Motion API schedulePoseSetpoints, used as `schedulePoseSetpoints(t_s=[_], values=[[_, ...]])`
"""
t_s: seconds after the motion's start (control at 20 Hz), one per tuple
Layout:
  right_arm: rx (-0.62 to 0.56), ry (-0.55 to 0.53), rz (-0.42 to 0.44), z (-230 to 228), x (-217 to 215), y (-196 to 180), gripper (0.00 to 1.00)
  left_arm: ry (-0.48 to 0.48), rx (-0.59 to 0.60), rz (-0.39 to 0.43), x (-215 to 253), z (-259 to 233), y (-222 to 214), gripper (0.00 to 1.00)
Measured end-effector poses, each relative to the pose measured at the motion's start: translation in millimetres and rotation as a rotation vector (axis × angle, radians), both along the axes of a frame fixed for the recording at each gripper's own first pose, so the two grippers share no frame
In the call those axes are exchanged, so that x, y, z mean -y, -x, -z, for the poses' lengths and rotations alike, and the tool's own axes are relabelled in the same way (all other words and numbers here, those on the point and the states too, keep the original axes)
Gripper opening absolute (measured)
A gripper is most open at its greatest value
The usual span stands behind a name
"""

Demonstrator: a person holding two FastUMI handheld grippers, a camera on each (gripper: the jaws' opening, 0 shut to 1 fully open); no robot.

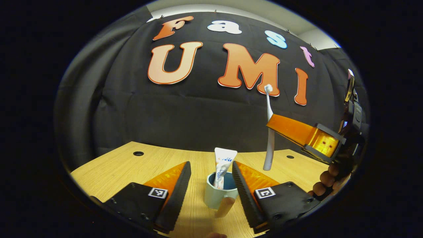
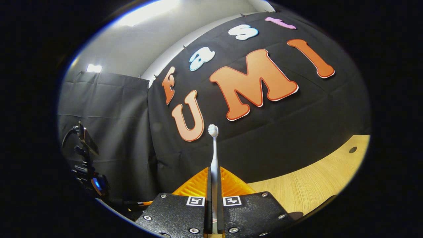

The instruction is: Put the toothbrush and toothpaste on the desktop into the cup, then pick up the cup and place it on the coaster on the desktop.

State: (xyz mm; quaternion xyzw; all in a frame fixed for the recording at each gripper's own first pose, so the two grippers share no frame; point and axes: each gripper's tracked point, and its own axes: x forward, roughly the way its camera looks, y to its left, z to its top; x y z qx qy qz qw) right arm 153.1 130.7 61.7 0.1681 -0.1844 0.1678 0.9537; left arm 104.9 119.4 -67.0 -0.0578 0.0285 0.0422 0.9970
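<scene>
The wooden desktop (image 1: pixel 119 165) spreads pale and grained below the black cloth wall, with small round holes near its far edge. In the left gripper view the left gripper (image 1: pixel 211 185) hovers low over it, jaws spread wide and holding nothing; the cup sits in the gap between its two fingers without touching either.

The right gripper (image 2: pixel 214 185) is raised above the desktop, seen in the left gripper view off to the right with a person's hand (image 1: pixel 325 183) wrapped around its grip. Its fingers are closed tight on the toothbrush, pinching the handle partway up.

The cup (image 1: pixel 218 195) stands upright on the desktop, pale outside and blue inside (its handle faces the camera). The toothpaste (image 1: pixel 222 168) tube stands inside it, leaning slightly, its flat crimped end sticking up above the rim.

The toothbrush (image 2: pixel 214 155) is held roughly vertical in the air, bristled head on top, lower end hanging free above the desktop, to the right of the cup and beyond it.
</scene>
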Motion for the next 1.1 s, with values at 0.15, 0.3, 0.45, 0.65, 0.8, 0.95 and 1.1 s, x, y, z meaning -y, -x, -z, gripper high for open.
schedulePoseSetpoints(t_s=[0.15, 0.3, 0.45, 0.65, 0.8, 0.95, 1.1], values=[[0.009, 0.013, 0.0, 5.2, -7.8, -6.3, 0.06, -0.013, -0.002, -0.031, -9.0, -3.1, 10.4, 0.89], [0.023, 0.006, -0.001, 9.6, -14.9, -17.0, 0.06, -0.019, 0.008, -0.05, -15.1, -7.3, 19.3, 0.96], [0.003, -0.007, -0.014, 19.6, -22.8, -27.8, 0.06, -0.032, 0.015, -0.069, -22.4, -10.1, 25.7, 0.96], [-0.017, -0.009, -0.011, 30.4, -24.9, -36.4, 0.06, -0.032, 0.015, -0.084, -28.6, -7.3, 26.5, 0.96], [-0.017, 0.023, -0.008, 36.4, -27.4, -37.0, 0.07, -0.01, -0.004, -0.076, -27.3, -0.1, 23.0, 0.98], [-0.008, 0.045, -0.004, 41.0, -28.6, -39.3, 0.08, 0.014, -0.018, -0.07, -22.1, 1.5, 20.6, 0.96], [-0.02, 0.031, -0.006, 47.8, -28.3, -42.8, 0.08, 0.018, -0.02, -0.072, -19.5, 0.7, 21.0, 0.96]])
